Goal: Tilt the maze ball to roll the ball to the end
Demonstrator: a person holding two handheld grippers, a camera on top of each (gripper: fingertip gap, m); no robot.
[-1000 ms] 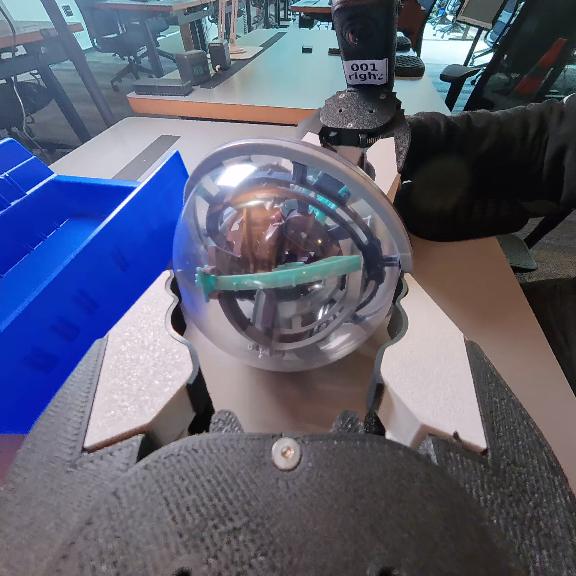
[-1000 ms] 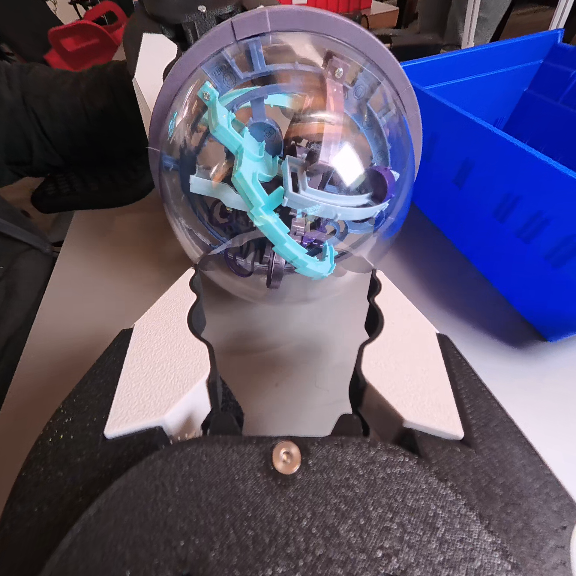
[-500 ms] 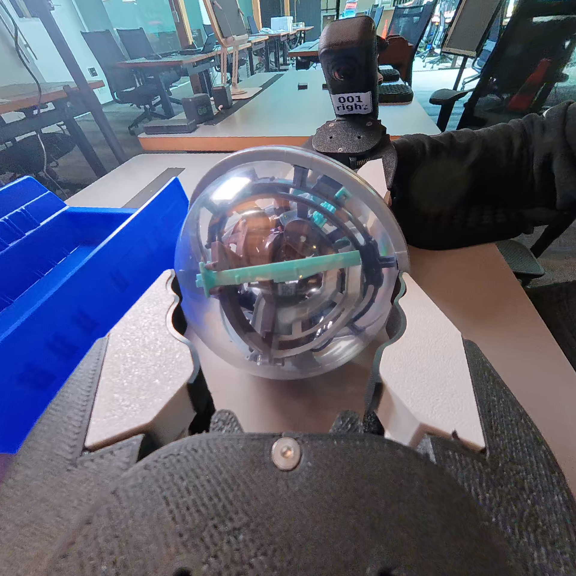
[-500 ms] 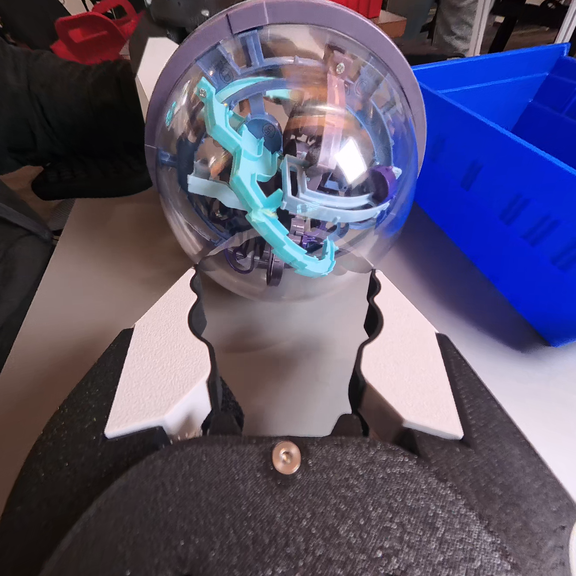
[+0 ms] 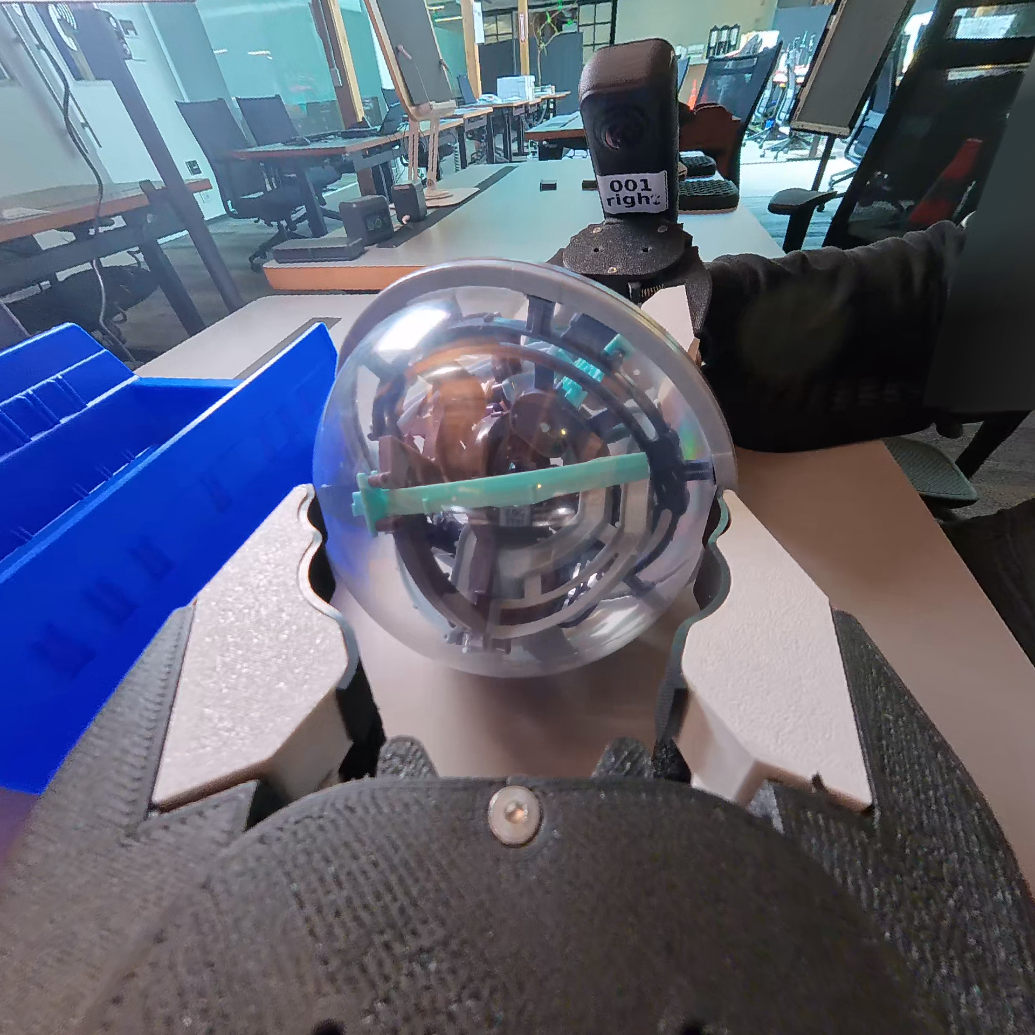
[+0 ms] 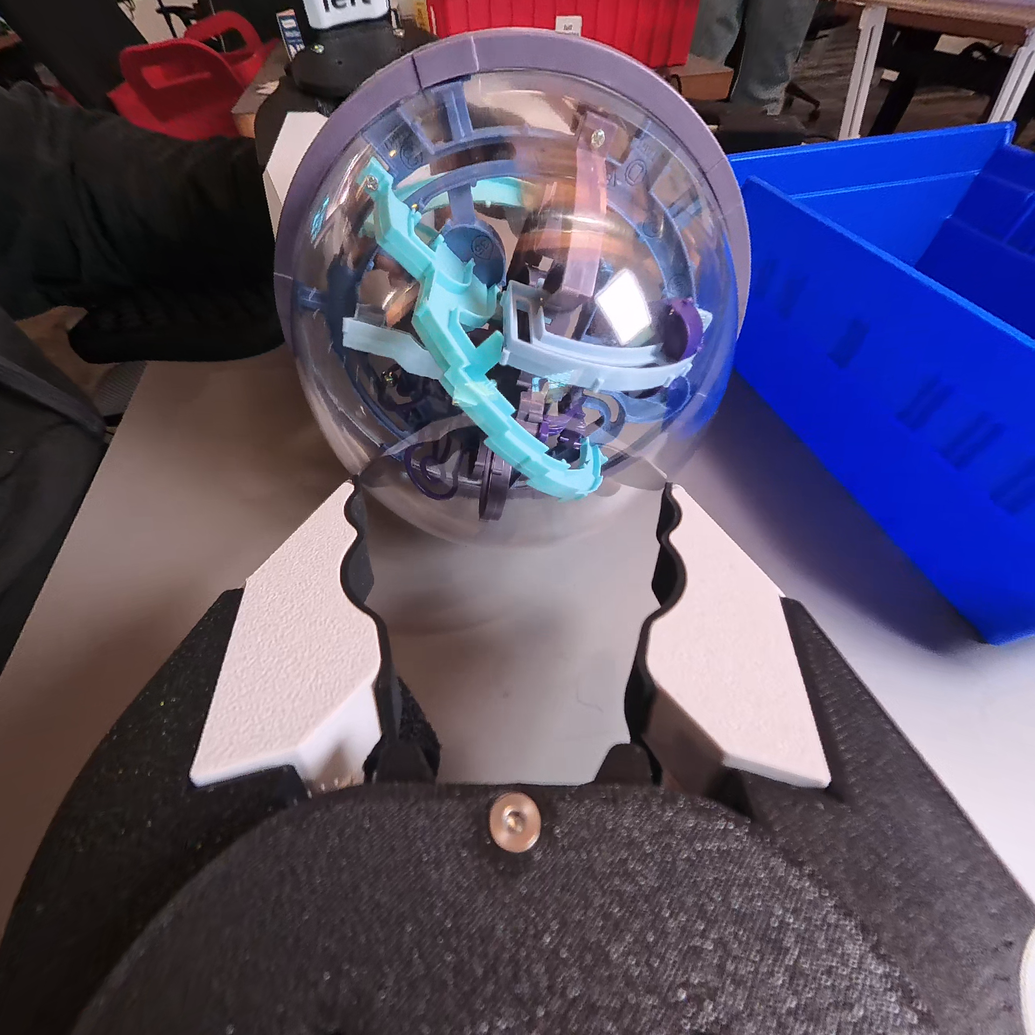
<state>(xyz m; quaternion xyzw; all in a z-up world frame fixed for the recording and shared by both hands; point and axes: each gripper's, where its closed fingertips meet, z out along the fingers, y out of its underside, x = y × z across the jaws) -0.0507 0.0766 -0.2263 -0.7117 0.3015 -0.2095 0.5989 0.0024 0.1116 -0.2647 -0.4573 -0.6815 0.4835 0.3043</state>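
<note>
Both claws clench the maze ball [image 5: 518, 465] from opposite sides, above the table [image 6: 185, 493]: the left gripper [image 5: 518, 507] and the right gripper [image 6: 511, 493]. Compared with a second ago, the sphere has tipped slightly and more room shows behind. Just beside it stands a blue bin [image 6: 896, 358]; a dark sleeve [image 5: 829, 336] lies on its other side.

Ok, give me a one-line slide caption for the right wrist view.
Right gripper cradles the clear maze ball at its fingertips above a pale table, a blue bin alongside.
</note>
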